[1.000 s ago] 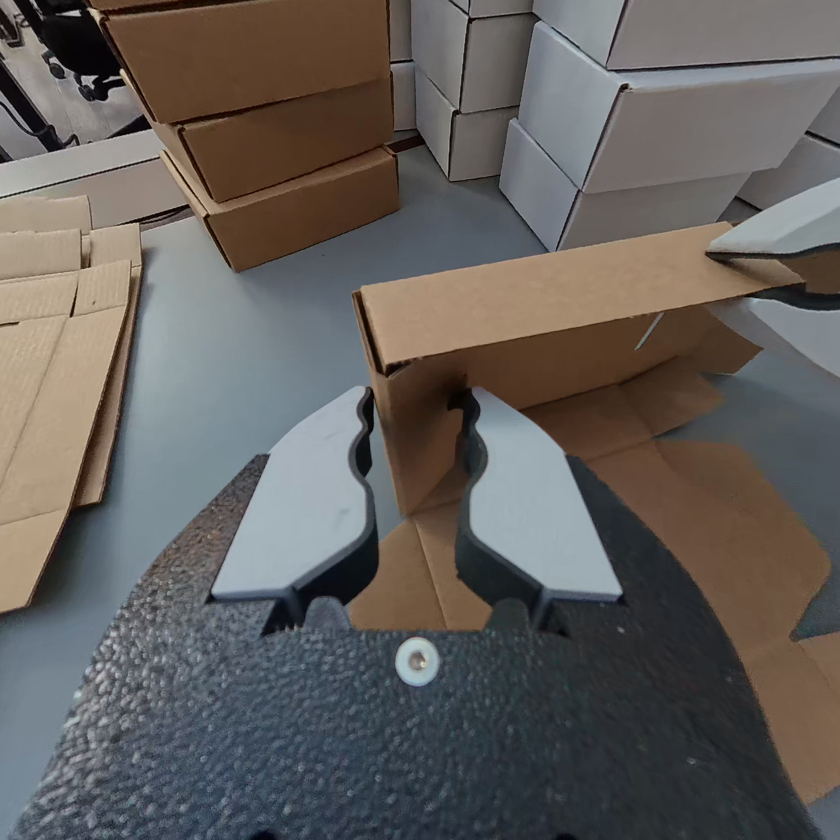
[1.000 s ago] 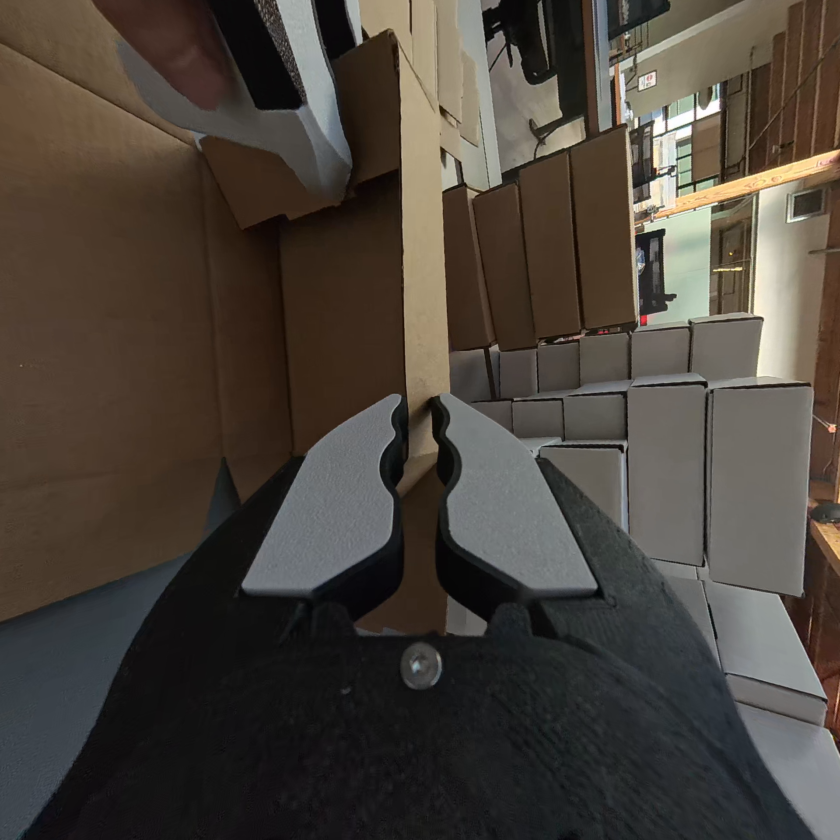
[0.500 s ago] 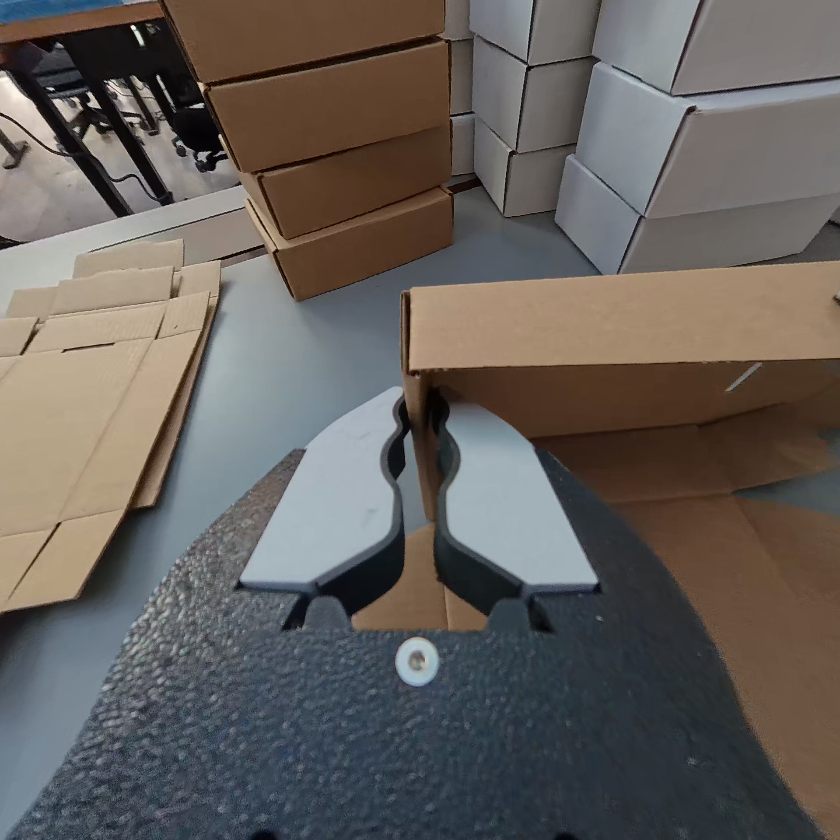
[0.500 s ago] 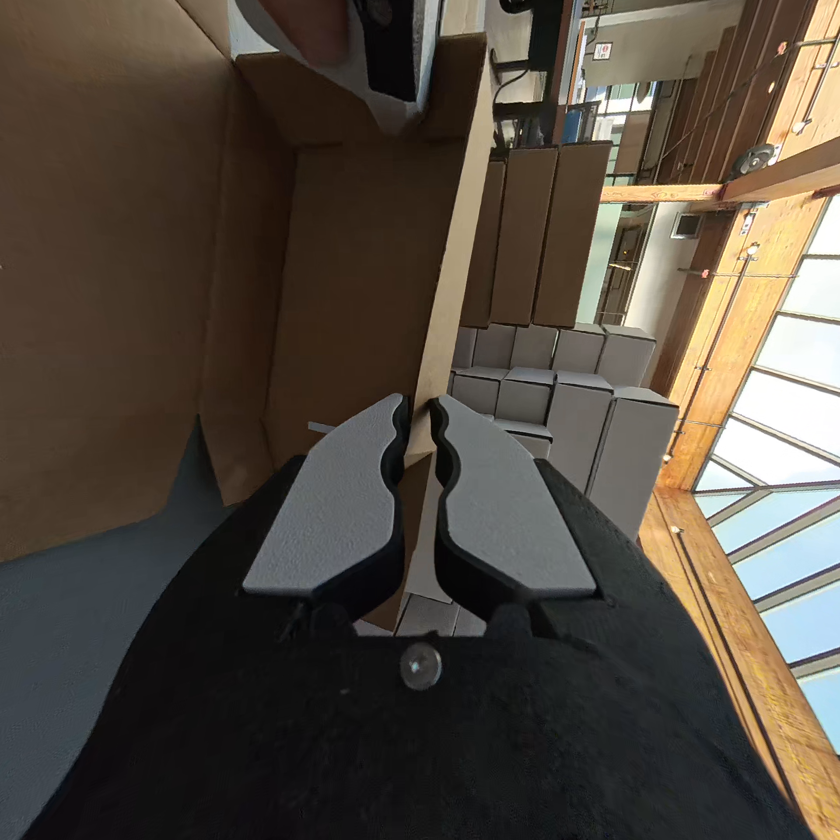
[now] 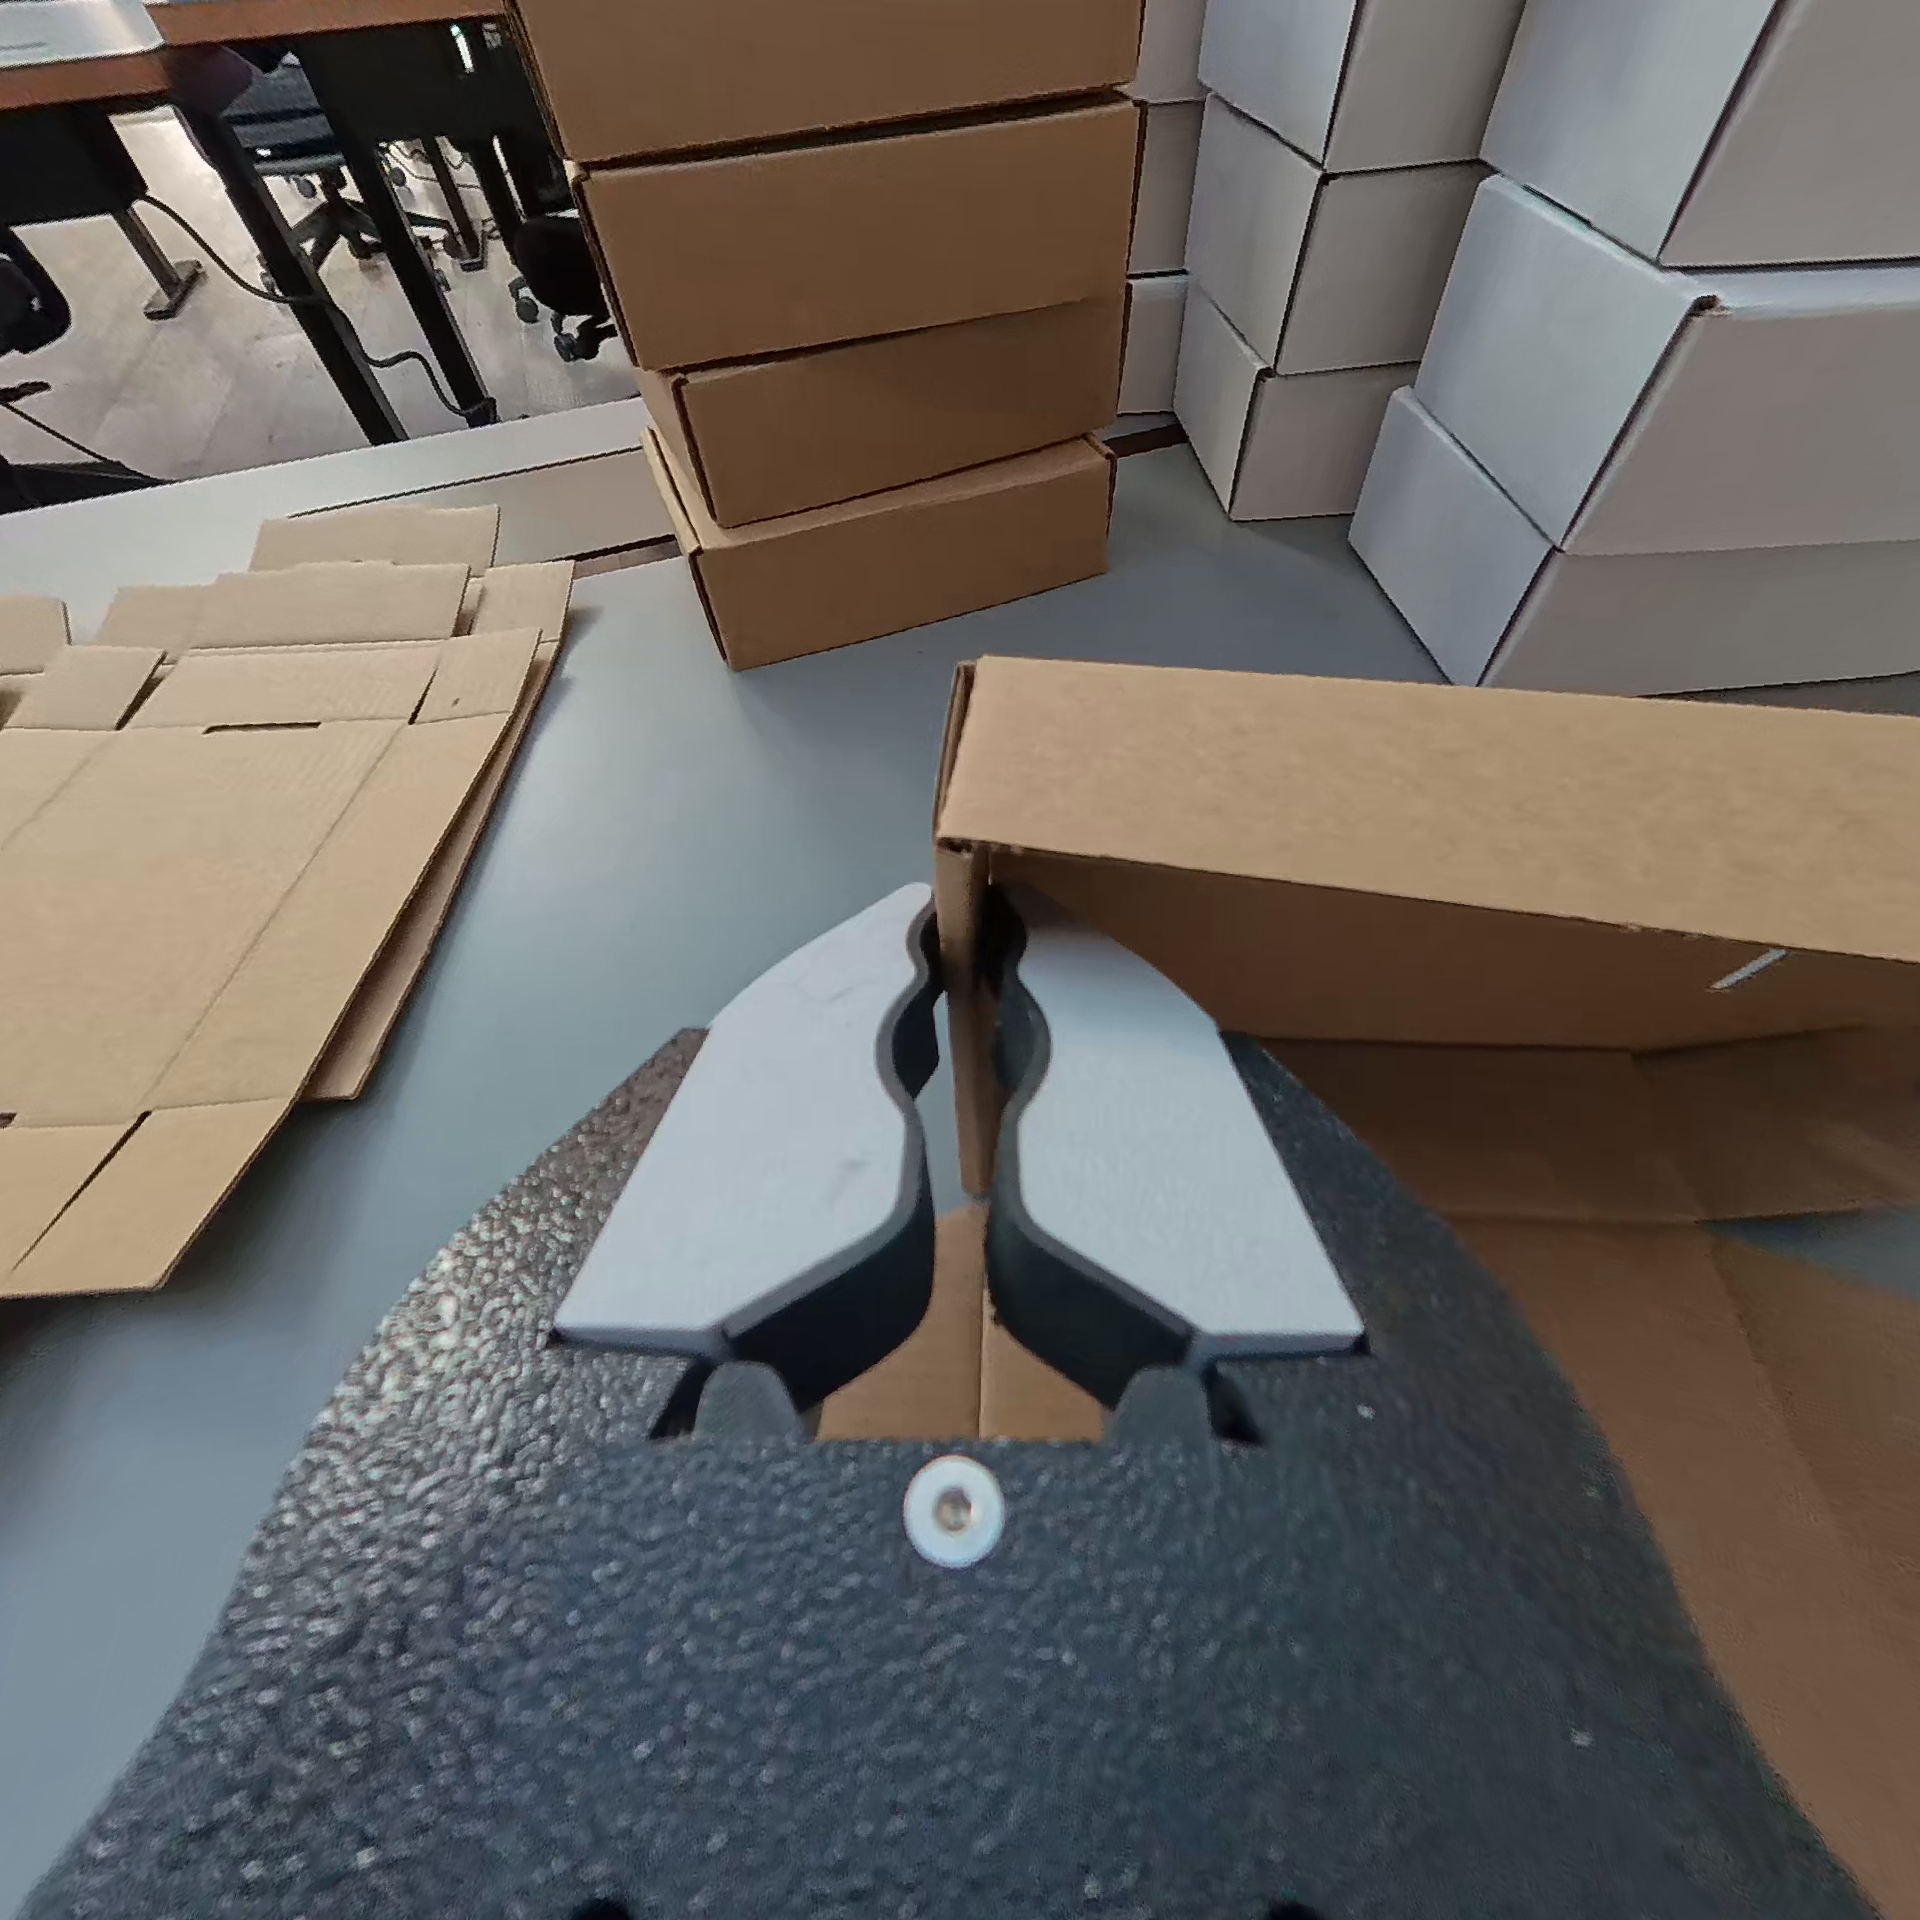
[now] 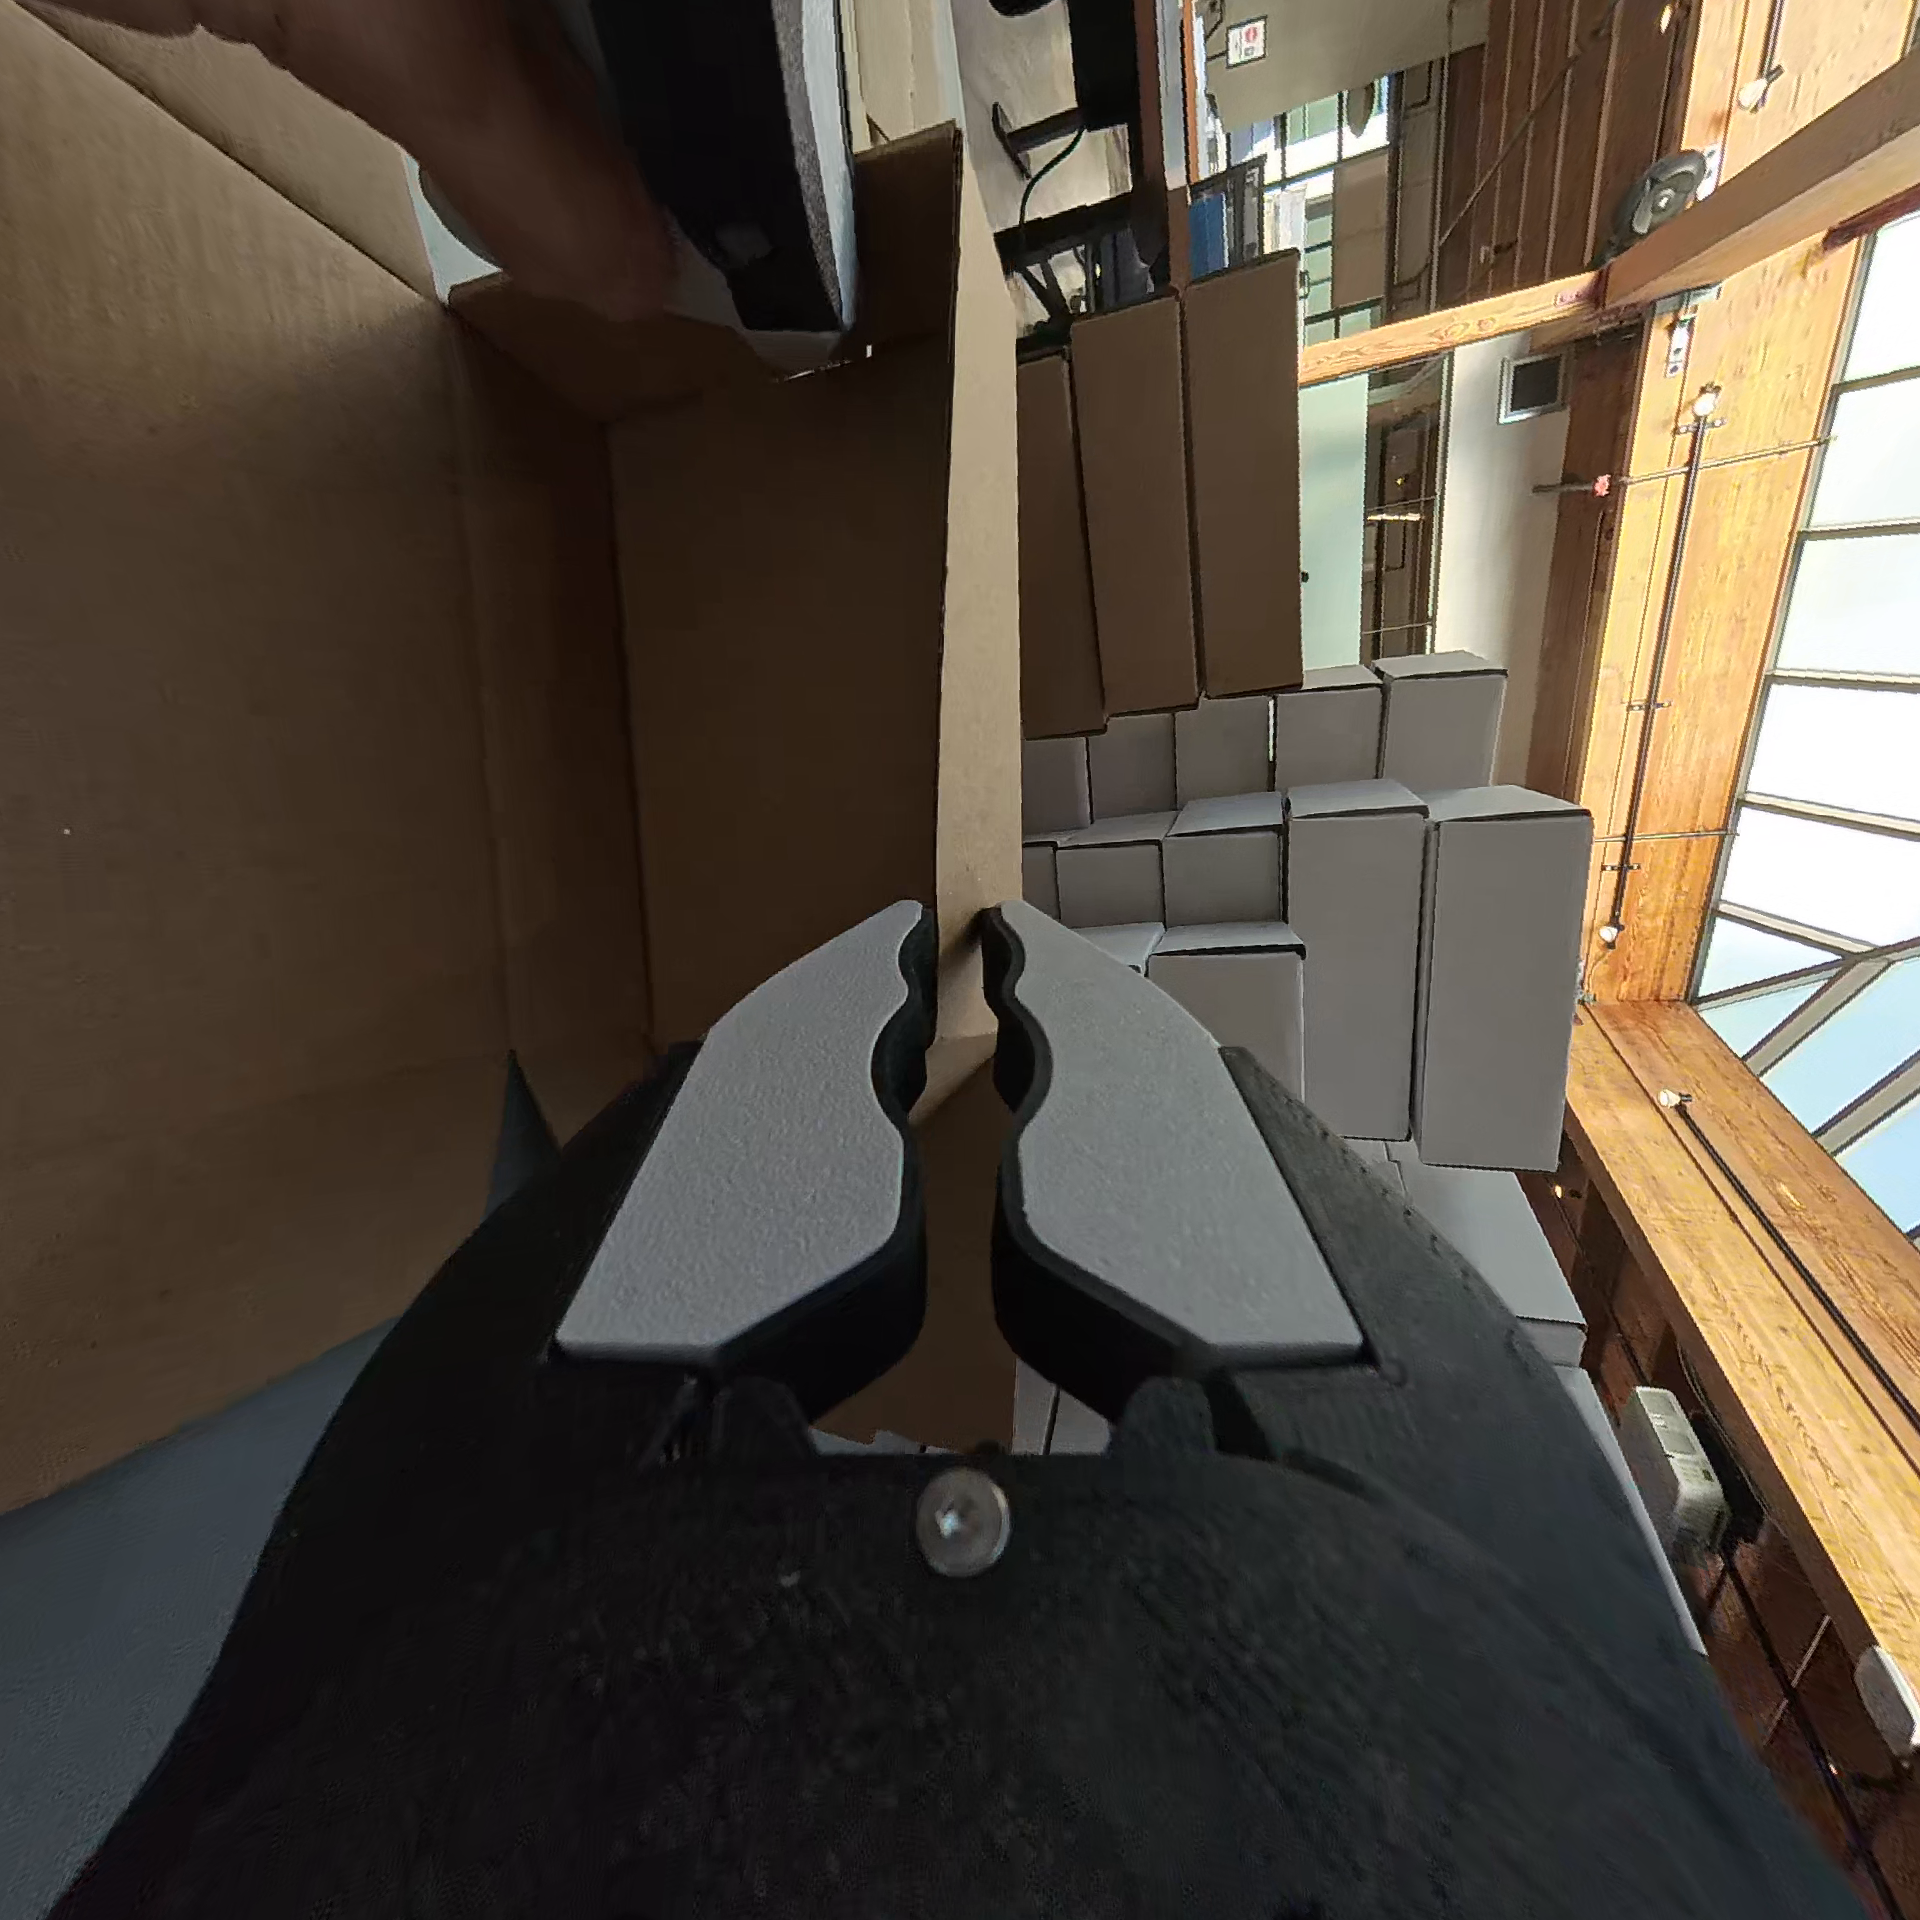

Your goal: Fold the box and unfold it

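A brown cardboard box (image 5: 1455, 790) lies half folded on the grey table, its long back wall raised and its base flat. My left gripper (image 5: 964, 925) is shut on the upright side flap at the wall's left end. My right gripper (image 6: 958, 925) is turned sideways and shut on the edge of the same box (image 6: 779, 665) at the wall's other end. In the right wrist view the left gripper (image 6: 769, 177) and a hand show at the far end of the box. The right gripper is out of sight in the left wrist view.
A pile of flat brown box blanks (image 5: 208, 883) lies on the table at the left. A stack of folded brown boxes (image 5: 873, 343) stands behind, with stacks of white boxes (image 5: 1621, 364) to the right. Grey table (image 5: 644, 862) shows between them.
My left gripper has closed on the side flap, which was loose between its open fingers one second ago. The back wall has come more upright and both views have risen.
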### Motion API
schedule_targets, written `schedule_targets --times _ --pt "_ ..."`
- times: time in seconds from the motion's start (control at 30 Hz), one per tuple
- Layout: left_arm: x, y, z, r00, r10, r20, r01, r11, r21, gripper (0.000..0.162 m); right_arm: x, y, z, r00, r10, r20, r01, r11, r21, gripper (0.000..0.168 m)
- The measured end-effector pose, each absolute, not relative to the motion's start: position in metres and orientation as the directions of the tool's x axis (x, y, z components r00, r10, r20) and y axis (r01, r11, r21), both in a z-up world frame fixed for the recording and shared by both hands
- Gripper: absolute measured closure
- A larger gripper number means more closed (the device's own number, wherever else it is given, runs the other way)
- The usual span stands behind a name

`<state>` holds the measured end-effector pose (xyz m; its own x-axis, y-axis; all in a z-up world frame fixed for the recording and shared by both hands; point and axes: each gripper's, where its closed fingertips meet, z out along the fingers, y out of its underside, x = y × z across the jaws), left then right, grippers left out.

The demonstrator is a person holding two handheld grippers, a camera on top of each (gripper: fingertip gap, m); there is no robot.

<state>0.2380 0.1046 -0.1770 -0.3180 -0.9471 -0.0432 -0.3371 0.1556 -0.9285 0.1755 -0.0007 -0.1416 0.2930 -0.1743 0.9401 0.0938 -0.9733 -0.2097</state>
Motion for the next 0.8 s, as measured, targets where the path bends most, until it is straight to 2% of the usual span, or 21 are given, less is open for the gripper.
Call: schedule_targets --times 0.2,0.3,0.37,0.4,0.47,0.5,0.7,0.8 --pt "0.238 0.104 -0.177 -0.308 -0.949 -0.06 -0.33 0.166 -0.929 0.156 0.177 -0.002 -0.142 0.336 -0.213 0.918 0.103 -0.96 -0.261 0.158" --pt "0.239 0.103 -0.177 -0.317 -0.947 -0.05 -0.331 0.16 -0.93 0.156 0.173 -0.003 -0.148 0.452 -0.243 0.858 0.092 -0.944 -0.316 0.135" --pt "0.239 0.103 -0.177 -0.317 -0.947 -0.054 -0.329 0.163 -0.93 0.156 0.161 0.006 -0.135 0.503 -0.281 0.817 0.143 -0.905 -0.4 0.138" --pt "0.239 0.103 -0.177 -0.317 -0.947 -0.053 -0.329 0.162 -0.93 0.156 0.155 0.012 -0.122 0.512 -0.309 0.801 0.186 -0.871 -0.455 0.144" --pt "0.239 0.103 -0.177 -0.319 -0.947 -0.049 -0.33 0.159 -0.93 0.156 0.152 0.02 -0.096 0.498 -0.369 0.785 0.233 -0.815 -0.531 0.168" --pt "0.239 0.103 -0.177 -0.319 -0.947 -0.049 -0.33 0.159 -0.93 0.156 0.156 0.022 -0.087 0.478 -0.392 0.786 0.238 -0.803 -0.546 0.168" --pt "0.239 0.103 -0.177 -0.313 -0.948 -0.06 -0.327 0.167 -0.93 0.156 0.197 0.024 -0.125 0.482 -0.329 0.812 0.102 -0.899 -0.425 0.168" --pt "0.24 0.105 -0.179 -0.302 -0.951 -0.058 -0.343 0.165 -0.925 0.155 0.196 0.026 -0.132 0.489 -0.369 0.791 0.064 -0.888 -0.454 0.168"
